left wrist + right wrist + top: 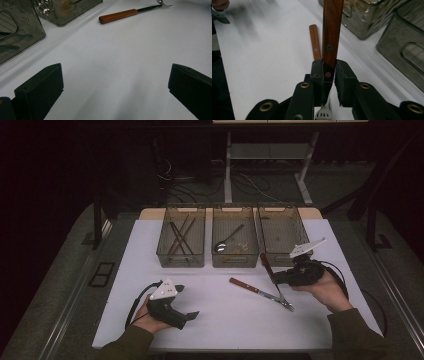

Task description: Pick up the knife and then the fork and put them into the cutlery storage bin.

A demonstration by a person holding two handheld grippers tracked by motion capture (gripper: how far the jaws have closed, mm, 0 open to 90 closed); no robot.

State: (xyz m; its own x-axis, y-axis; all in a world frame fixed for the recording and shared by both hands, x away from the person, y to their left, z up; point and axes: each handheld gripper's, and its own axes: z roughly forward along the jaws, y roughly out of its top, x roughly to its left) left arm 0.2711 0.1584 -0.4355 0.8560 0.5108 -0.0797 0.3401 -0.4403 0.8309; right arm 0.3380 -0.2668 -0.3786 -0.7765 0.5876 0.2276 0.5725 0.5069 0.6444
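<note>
Wooden-handled utensil (332, 27) in right tongs (329, 75) (firmly clamped)

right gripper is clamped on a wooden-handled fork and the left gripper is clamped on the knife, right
Not quite. The right gripper is clamped on the wooden-handled fork, but the left gripper holds nothing: in the left gripper view its jaws stand wide open over the bare table, the knife lying farther off.

No readable text, label, brand, number or sign is to be found in any of the three views. Nothing legible is carried by the visible surfaces.
</note>
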